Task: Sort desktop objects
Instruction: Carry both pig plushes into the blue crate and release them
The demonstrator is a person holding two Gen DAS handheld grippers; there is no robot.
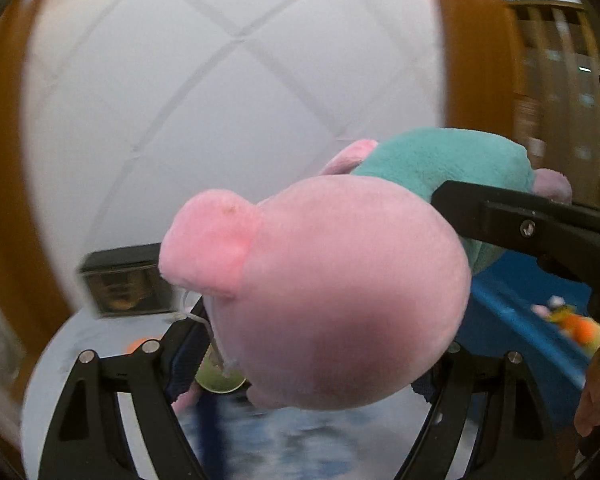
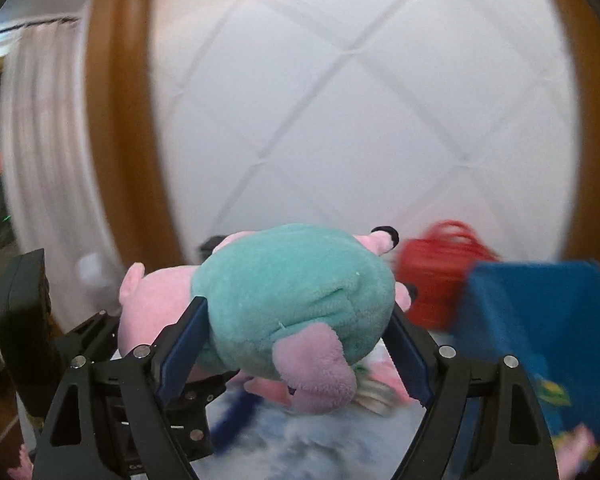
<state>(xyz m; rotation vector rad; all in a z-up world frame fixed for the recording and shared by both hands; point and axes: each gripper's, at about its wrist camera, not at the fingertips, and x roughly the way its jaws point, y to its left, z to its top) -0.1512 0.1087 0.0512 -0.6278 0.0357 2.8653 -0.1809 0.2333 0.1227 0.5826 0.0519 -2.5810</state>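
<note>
While both of my claws grip the same plush pig (image 1: 340,292), it hangs in the air above the table (image 2: 320,440), well clear of the blurred blue-and-white surface below. My left claw (image 1: 320,360) is clamped on the big pink head, the snout (image 1: 212,240) pointing off to the left of that view, and the head fills the space between the two fingers (image 1: 188,344). My right claw (image 2: 296,344) is clenched on the teal body (image 2: 300,288), its blue-padded fingers (image 2: 184,344) pressing in on either flank, with a pink foot (image 2: 320,372) dangling toward the camera. From the left wrist I can see one black finger of the right claw (image 1: 520,224) lying against the teal body at the upper right.

Just right of the pig sits a blue bin (image 2: 548,320) with small colourful items inside, too blurred to name. A red basket (image 2: 440,272) stands behind it, close to the pig's far end. On the left, a dark box (image 1: 128,280) rests at the table's edge. Behind everything is a white quilted panel (image 2: 360,100) framed in brown wood (image 2: 120,120).
</note>
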